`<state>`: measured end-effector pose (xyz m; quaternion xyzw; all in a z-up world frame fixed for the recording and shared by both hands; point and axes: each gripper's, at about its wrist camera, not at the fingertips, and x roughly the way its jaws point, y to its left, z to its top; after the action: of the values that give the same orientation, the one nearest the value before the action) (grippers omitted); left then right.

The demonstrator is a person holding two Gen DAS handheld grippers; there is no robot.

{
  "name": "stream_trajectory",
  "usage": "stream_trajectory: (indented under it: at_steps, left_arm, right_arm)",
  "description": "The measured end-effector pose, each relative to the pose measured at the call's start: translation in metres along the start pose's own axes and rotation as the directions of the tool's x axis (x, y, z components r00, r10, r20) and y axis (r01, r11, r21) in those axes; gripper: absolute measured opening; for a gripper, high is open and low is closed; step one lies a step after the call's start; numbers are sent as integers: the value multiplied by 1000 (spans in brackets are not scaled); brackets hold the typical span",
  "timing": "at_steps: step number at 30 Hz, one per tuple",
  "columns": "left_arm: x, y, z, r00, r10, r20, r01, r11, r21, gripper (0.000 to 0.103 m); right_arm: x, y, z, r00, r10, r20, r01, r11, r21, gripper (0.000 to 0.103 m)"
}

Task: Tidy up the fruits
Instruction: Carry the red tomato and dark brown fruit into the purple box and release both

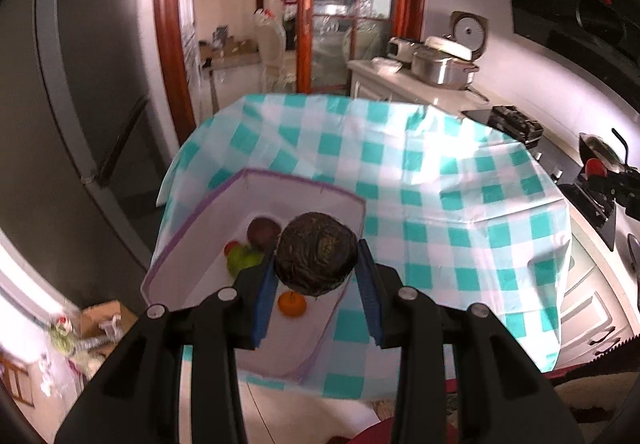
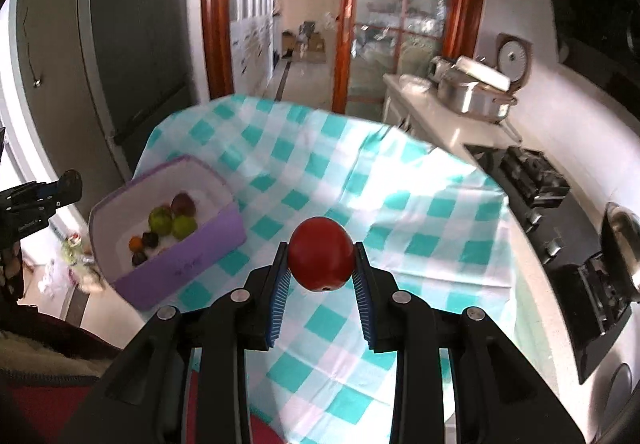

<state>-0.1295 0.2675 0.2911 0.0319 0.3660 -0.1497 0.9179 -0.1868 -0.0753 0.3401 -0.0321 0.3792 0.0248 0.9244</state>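
Two fruits are in the air at once, and the purple bin (image 2: 188, 260) is where both seem bound. A dark, rough-skinned fruit (image 1: 317, 253) is clamped between the blue pads of the left gripper (image 1: 317, 264), which hangs directly over the bin's open mouth, above an orange (image 1: 292, 304), a green fruit (image 1: 242, 258) and a dark reddish one (image 1: 263, 230) lying inside. A red apple (image 2: 321, 253) is pinched in the right gripper (image 2: 321, 264), over bare checked tablecloth (image 2: 420, 212), with the bin well off to its left and slightly ahead. By my reading the left is nearer: it need only lower and let go, while the right must travel leftward first.
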Motion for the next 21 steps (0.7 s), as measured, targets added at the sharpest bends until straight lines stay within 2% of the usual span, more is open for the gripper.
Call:
stream_trajectory:
  at_steps: [4, 10, 13, 15, 21]
  left_arm:
    - [17, 16, -18, 998, 7, -63, -11, 998, -60, 38]
    - [55, 44, -43, 986, 19, -166, -47, 984, -169, 38]
    - [80, 65, -47, 975, 33, -219, -85, 969, -232, 38]
    - [91, 76, -43, 974, 28, -227, -89, 961, -262, 38]
    - [140, 101, -23, 957, 86, -276, -161, 951, -263, 38]
  right_arm:
    - [27, 25, 4, 998, 41, -56, -43, 998, -39, 30]
    - [87, 79, 25, 981, 122, -153, -150, 971, -184, 30]
    - [126, 109, 46, 965, 178, -190, -222, 943, -248, 30]
    - [152, 130, 61, 955, 221, -199, -272, 919, -287, 30]
    - [242, 187, 96, 908, 318, -273, -397, 860, -321, 30]
